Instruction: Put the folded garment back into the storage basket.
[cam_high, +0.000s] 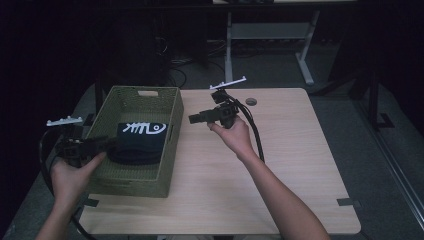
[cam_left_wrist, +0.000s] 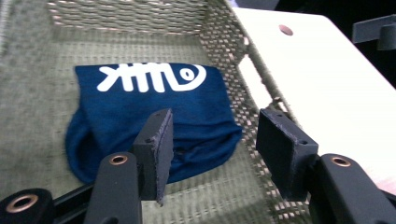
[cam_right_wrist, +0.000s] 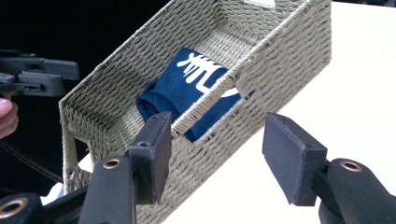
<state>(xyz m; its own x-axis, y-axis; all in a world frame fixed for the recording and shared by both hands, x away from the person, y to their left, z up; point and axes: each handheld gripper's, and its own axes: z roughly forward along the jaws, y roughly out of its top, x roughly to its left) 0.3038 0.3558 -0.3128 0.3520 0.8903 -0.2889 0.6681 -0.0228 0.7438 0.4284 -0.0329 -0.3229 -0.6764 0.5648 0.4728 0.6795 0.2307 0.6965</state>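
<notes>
Folded navy cloth (cam_high: 139, 141) is lying flat on the floor of the woven basket (cam_high: 170, 165), at the left of the desk (cam_high: 280, 175), white fish-bone print facing up toward the far end. It looks placed there on purpose: tucked within the walls, neatly doubled over, nothing gripping it. Cloth is soft knit, rounded fold bulging at the near-left edge. Basket is a stiff olive-green weave, rectangular, with cut-out handle slots; through the right-hand slot the cloth is showing in the right gripper view (cam_right_wrist: 196, 88). Desk is smooth pale wood laminate with a round cable hole.

Left gripper (cam_high: 102, 145) is hanging over the basket's near-left rim, jaws standing apart with nothing between them, pads (cam_left_wrist: 156, 149) matte black and flat, pointing at the cloth (cam_left_wrist: 154, 116). Right gripper (cam_high: 192, 119) is hovering just outside the basket's right wall (cam_right_wrist: 280, 60), jaws likewise parted and empty. Judging by that, the cloth is already deposited and both hands are clear of it.
</notes>
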